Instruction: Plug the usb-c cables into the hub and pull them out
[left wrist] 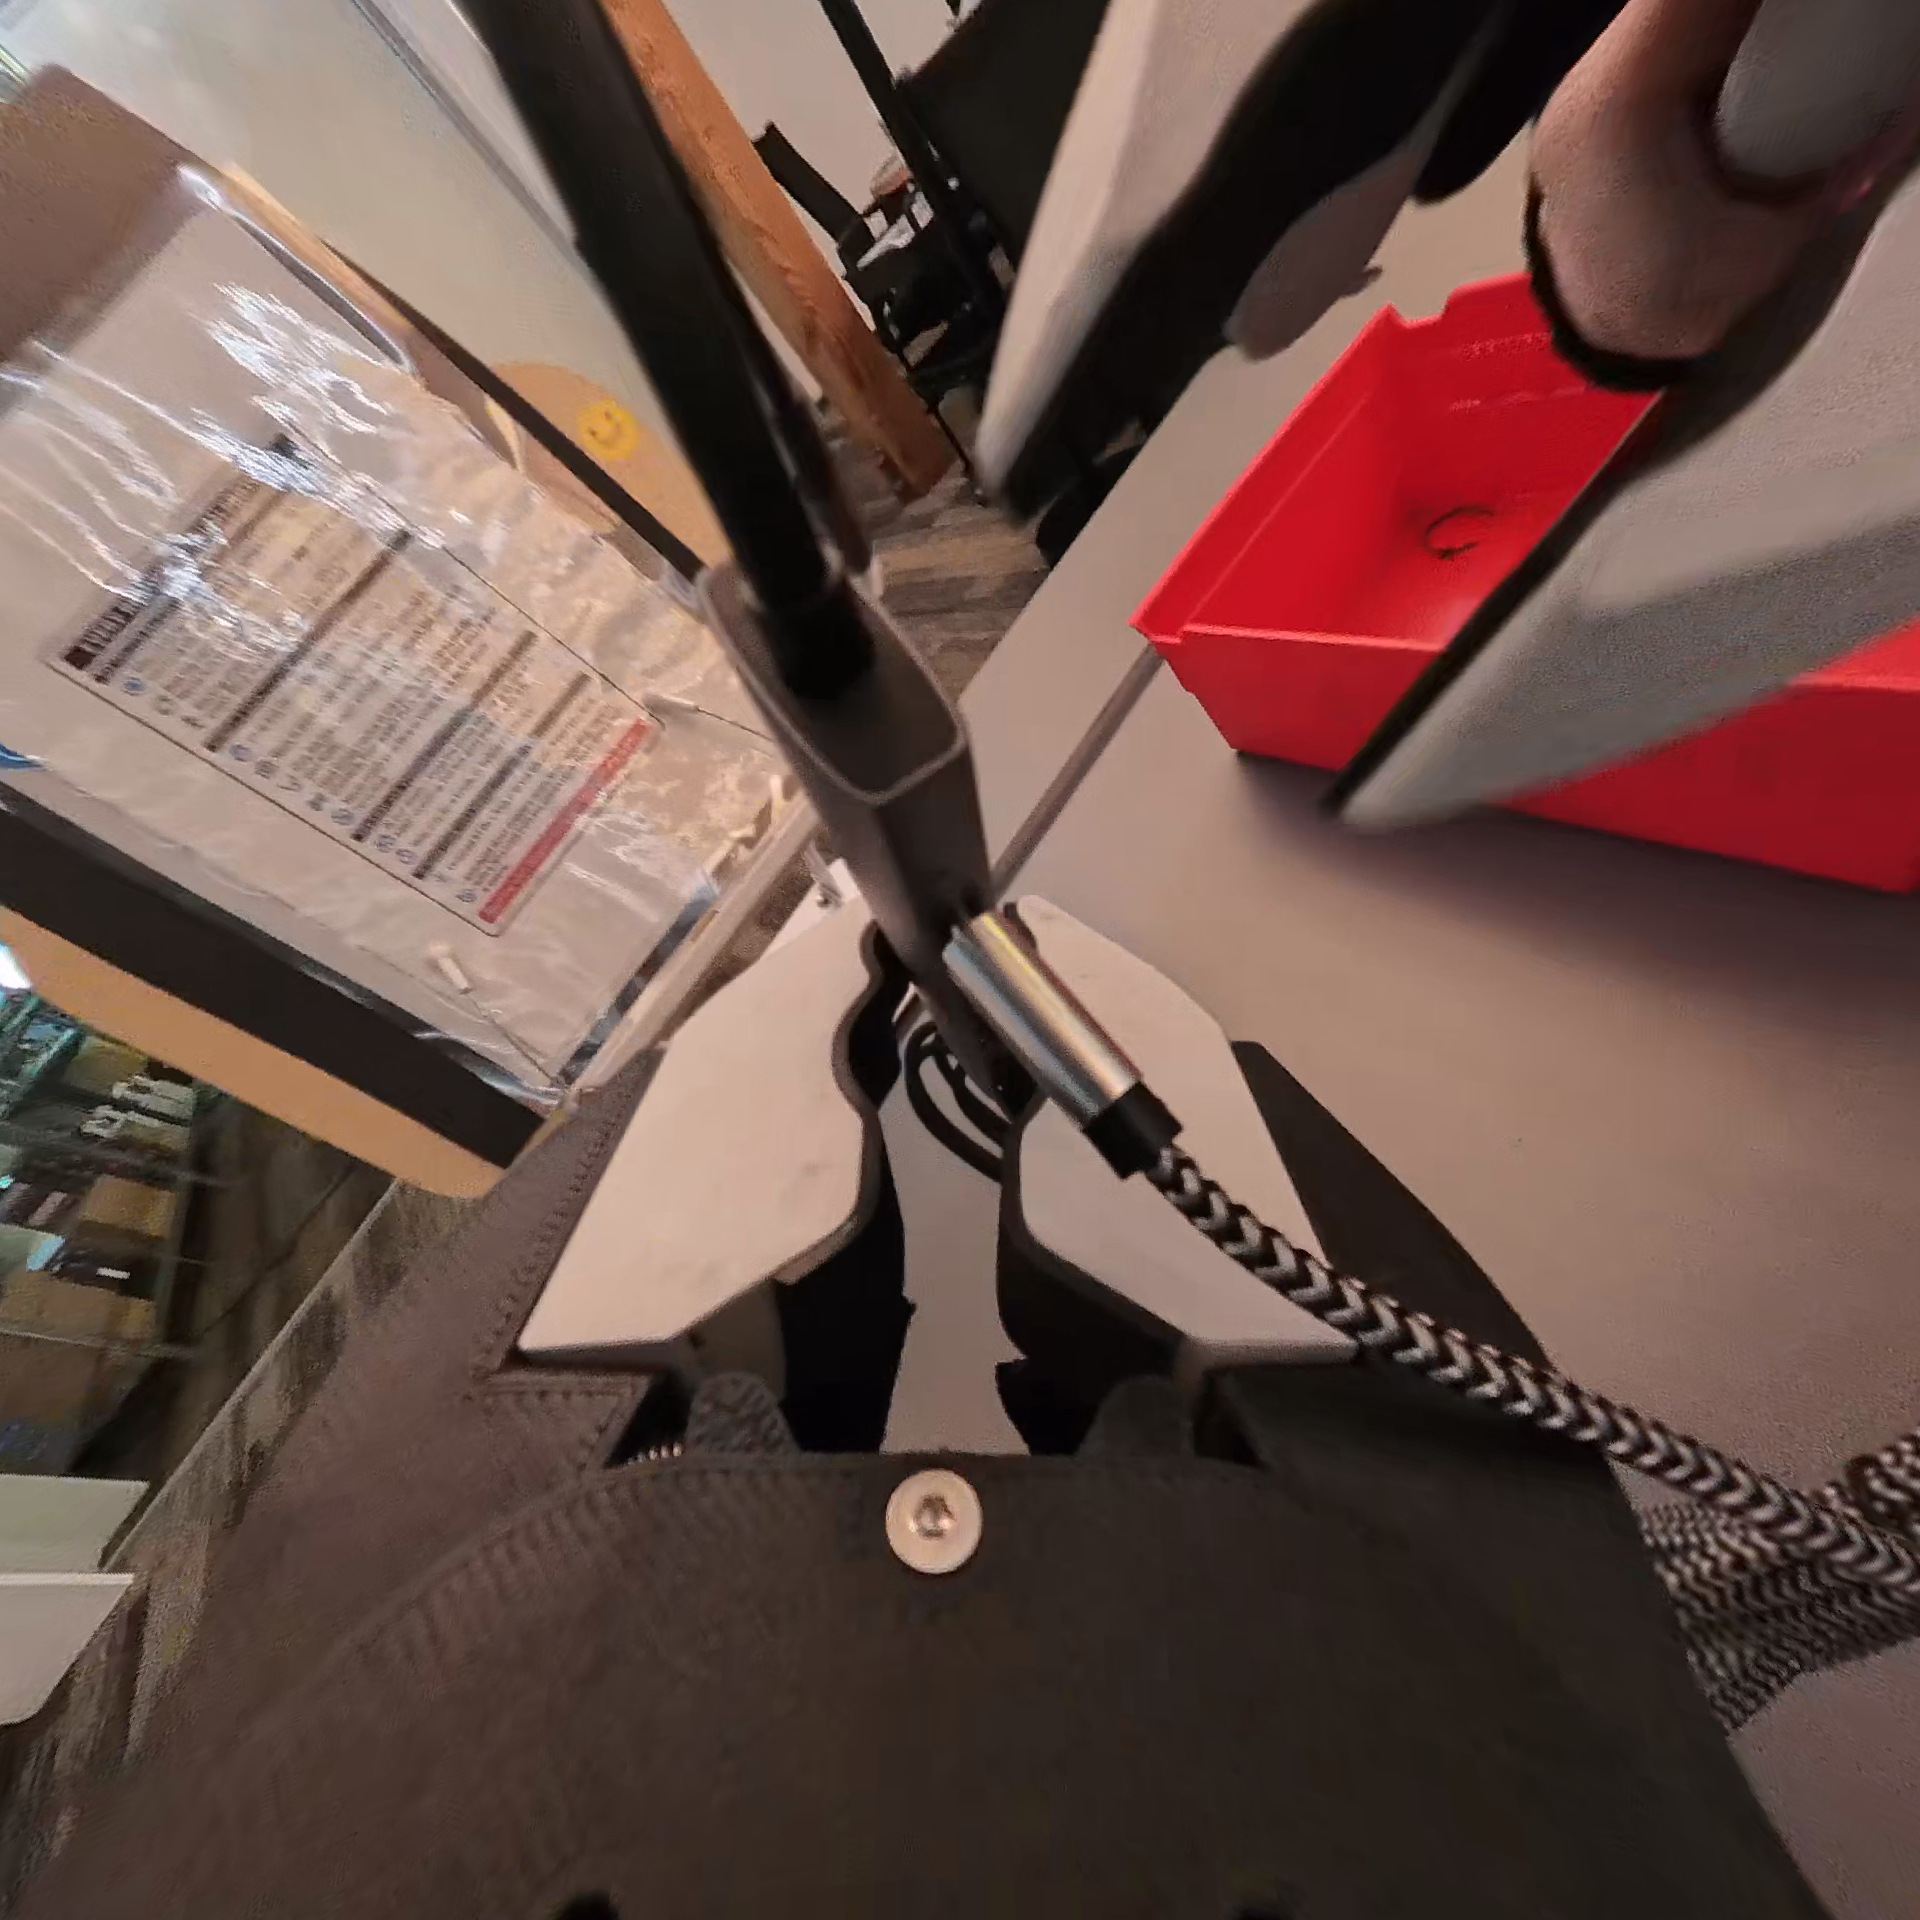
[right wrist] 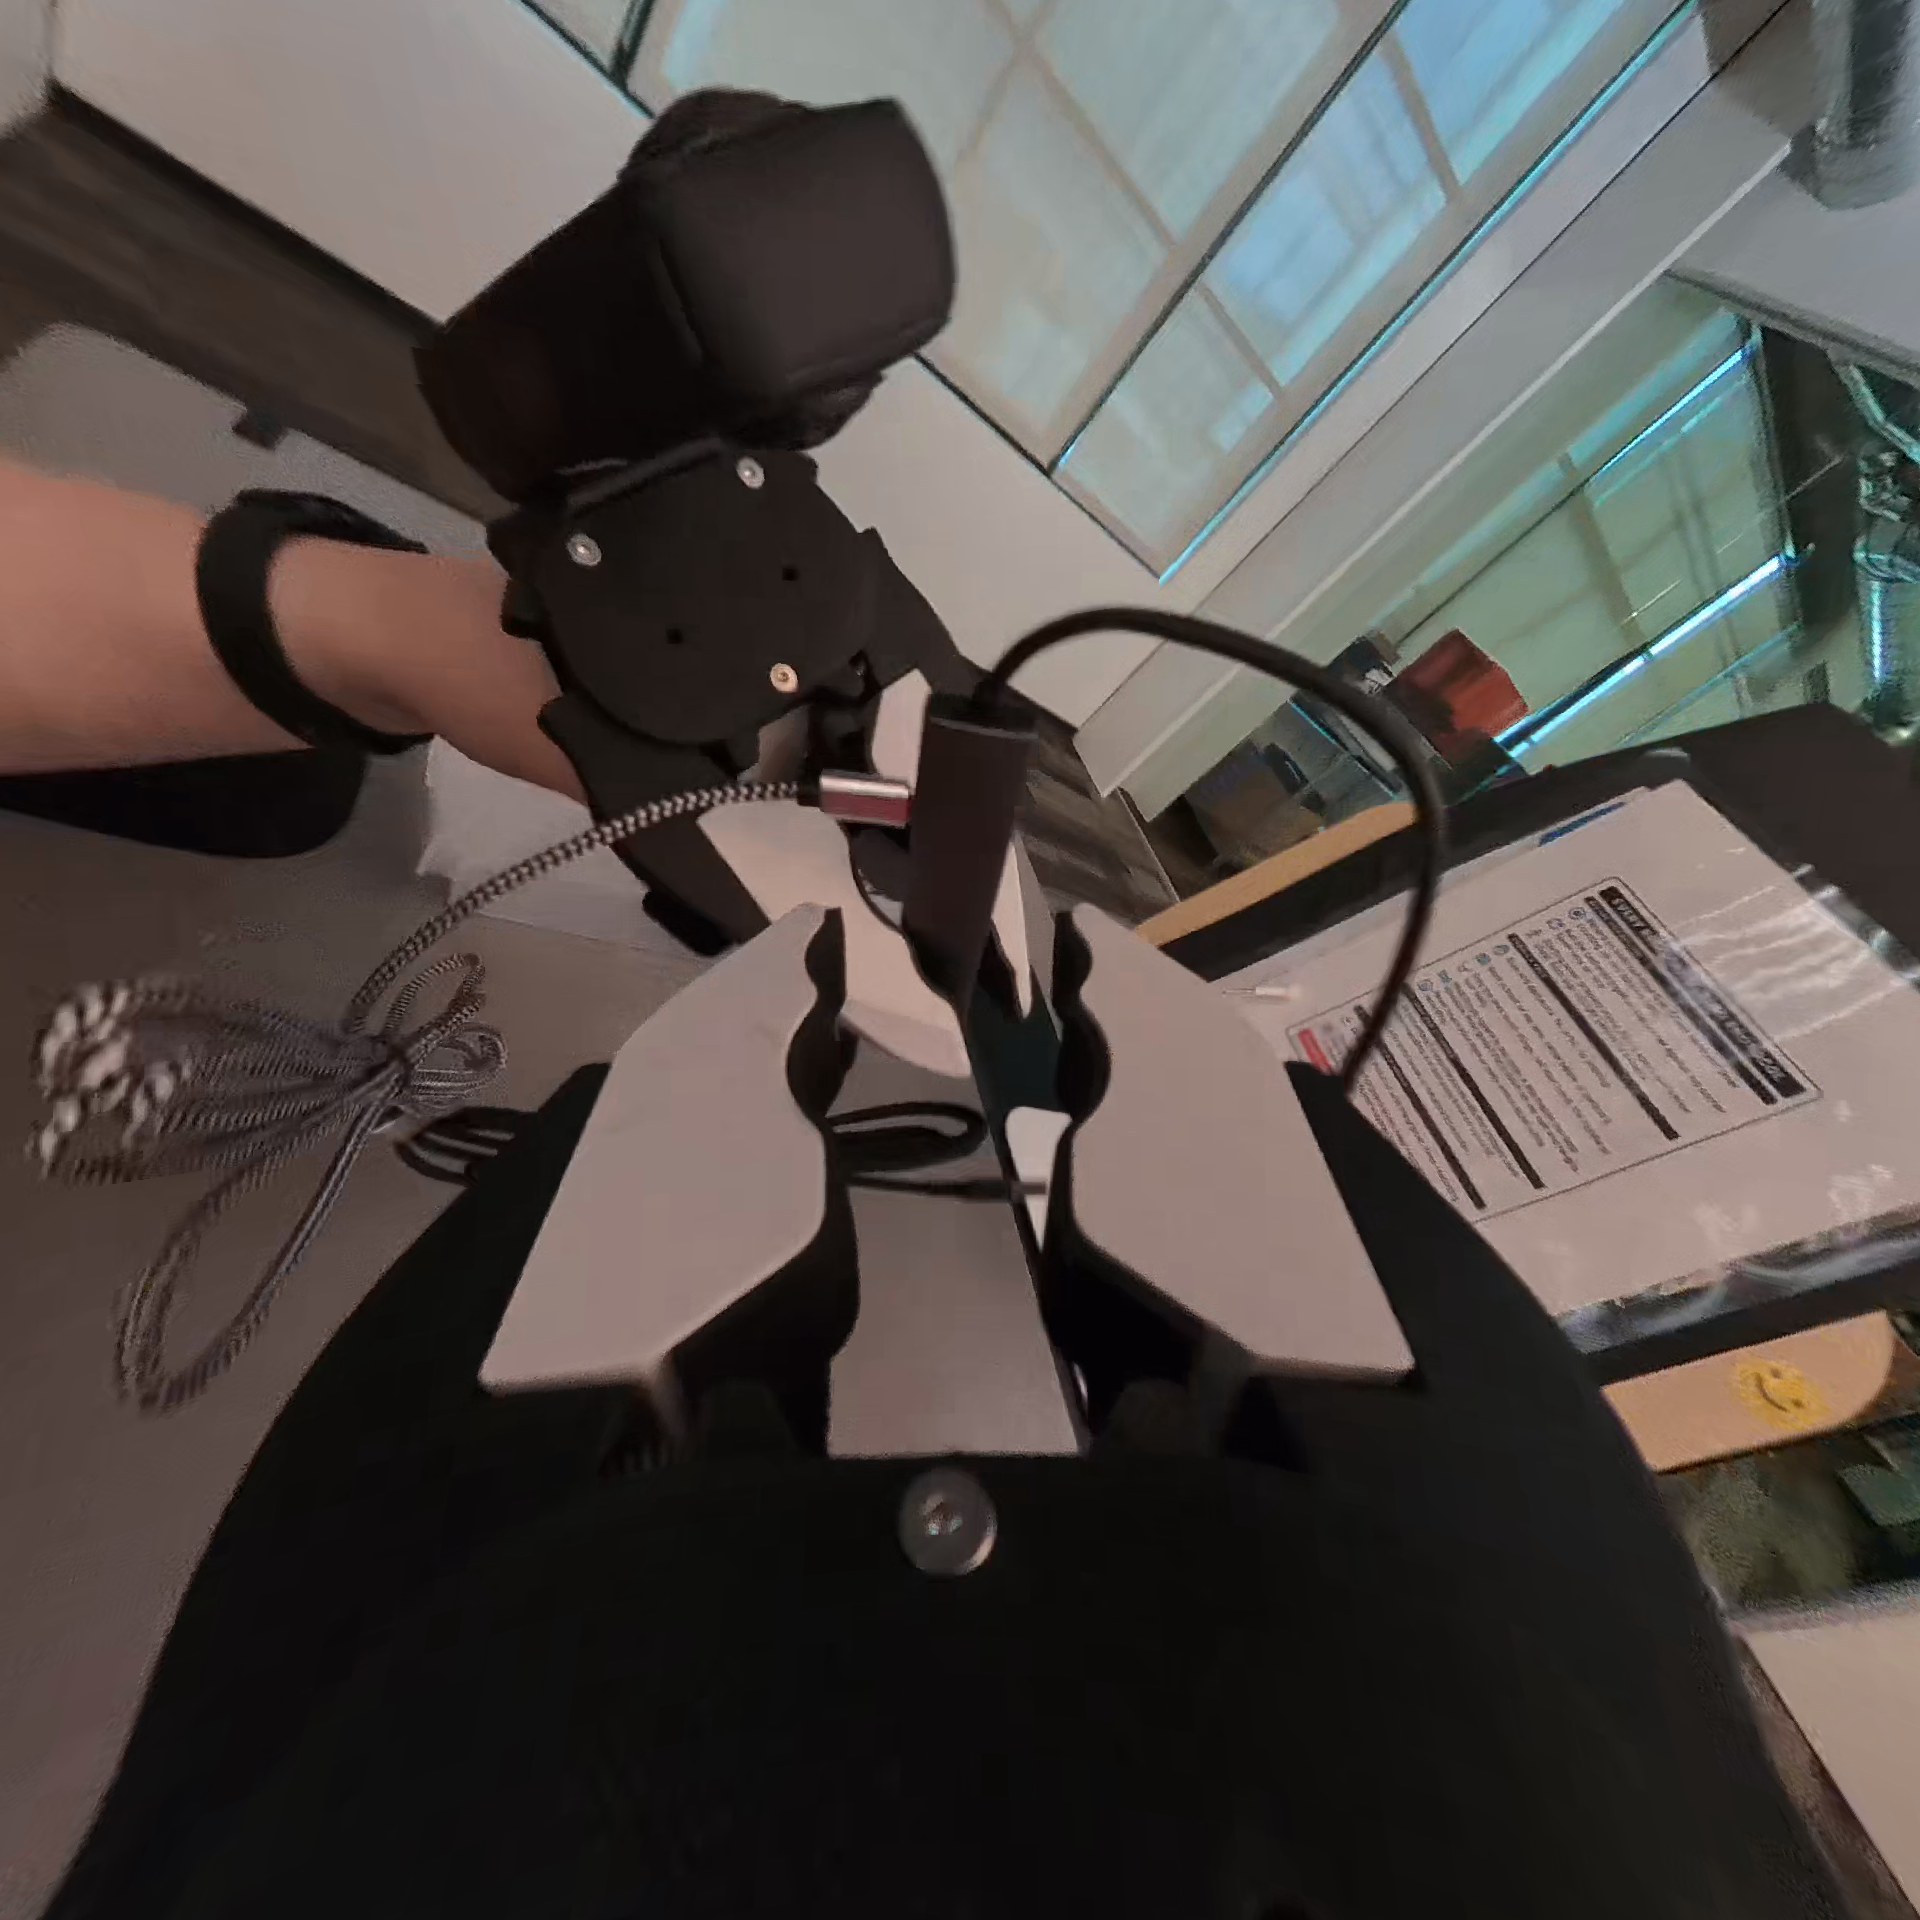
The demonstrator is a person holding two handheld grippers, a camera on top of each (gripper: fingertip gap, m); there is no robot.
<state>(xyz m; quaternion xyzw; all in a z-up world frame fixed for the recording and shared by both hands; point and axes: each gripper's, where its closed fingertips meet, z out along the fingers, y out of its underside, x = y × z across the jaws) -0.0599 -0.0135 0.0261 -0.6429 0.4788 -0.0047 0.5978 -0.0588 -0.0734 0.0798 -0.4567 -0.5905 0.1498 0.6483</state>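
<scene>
standing upright above the grey table (left wrist: 1455, 1039), the dark grey hub (left wrist: 894, 769) is pinched at its lower end by the right gripper (right wrist: 951, 935). the braided usb-c cable (left wrist: 1382, 1320) has its silver plug (left wrist: 1039, 1008) seated in the hub's side, clamped by the left gripper (left wrist: 940, 925). a red bin (left wrist: 1351, 623) sits well apart.

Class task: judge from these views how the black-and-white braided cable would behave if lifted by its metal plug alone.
The braided cable is probably floppy: it sags from the plug. Its tied coil would likely dangle and swing, tugging on the hub.
</scene>
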